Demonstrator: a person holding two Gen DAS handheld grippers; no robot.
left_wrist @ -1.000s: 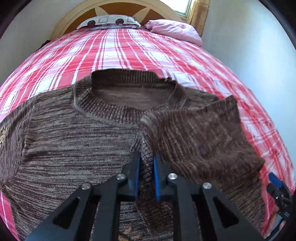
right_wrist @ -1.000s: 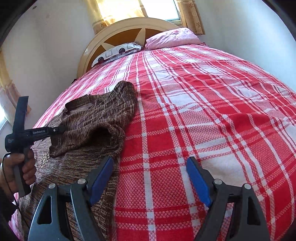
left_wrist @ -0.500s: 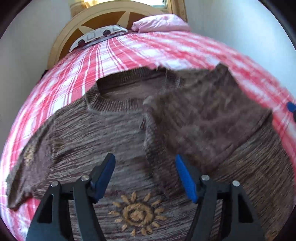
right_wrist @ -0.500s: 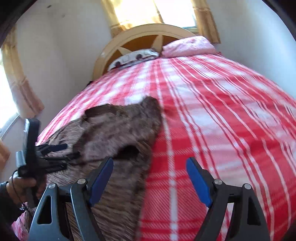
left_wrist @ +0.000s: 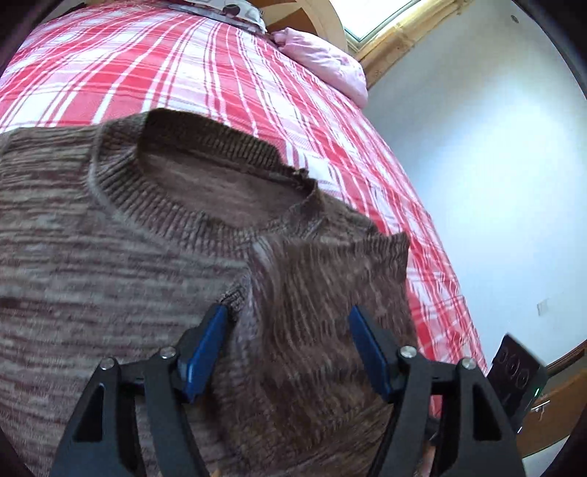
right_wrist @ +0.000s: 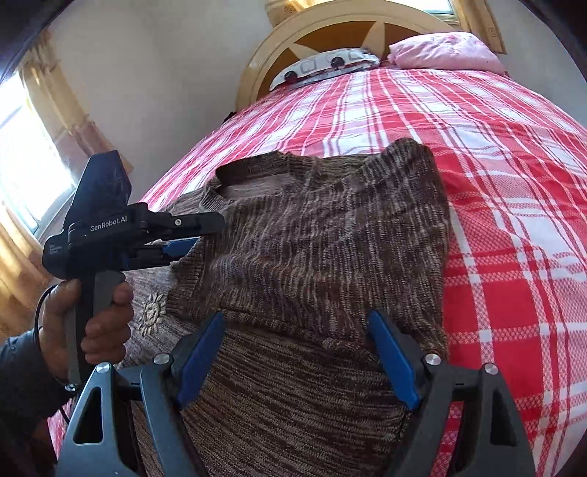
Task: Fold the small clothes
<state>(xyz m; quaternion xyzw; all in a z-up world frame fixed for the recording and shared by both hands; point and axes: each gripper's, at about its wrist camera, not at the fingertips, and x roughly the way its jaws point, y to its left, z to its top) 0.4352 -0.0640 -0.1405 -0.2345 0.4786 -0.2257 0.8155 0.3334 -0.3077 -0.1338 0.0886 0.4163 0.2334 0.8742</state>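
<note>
— Underneath everything: a bed spread with a red-and-white plaid cotton sheet (right_wrist: 513, 154), running up to a cream arched wooden headboard with brown star-shaped panels (right_wrist: 367, 33).

— At the head edge of the bed?

— A grey-and-white patterned pillow (right_wrist: 323, 64) on the left, a pale pink pillow (right_wrist: 444, 51) in the right corner. Beyond, plain white walls (left_wrist: 495, 165); a bright window with yellow patterned curtains (right_wrist: 55, 95) on the left side of the room, another window frame (left_wrist: 389, 25) past the pink pillow.

— And the garment?

— A brown marled knit sweater with a ribbed round collar (right_wrist: 312, 264), lying flat toward the foot edge of the bed, collar pointing at the headboard. One short sleeve (left_wrist: 330, 279) folded inward across the chest, its cuff just below the collar. A small embroidered tan sun motif (right_wrist: 154, 312) visible left of the fold.

— Tongs?

— Left gripper (left_wrist: 290, 348): spread wide, blue pads (left_wrist: 205, 352) low over the folded sleeve, one pad tip just beside the ribbed cuff, pinching nothing. Seen from the right wrist too, held in a bare hand (right_wrist: 84, 315) by its black handle.

— The other?

— Right gripper (right_wrist: 297, 359): also spread wide, hovering above the sweater's body below the folded sleeve, nothing between its blue pads (right_wrist: 392, 363).
</note>
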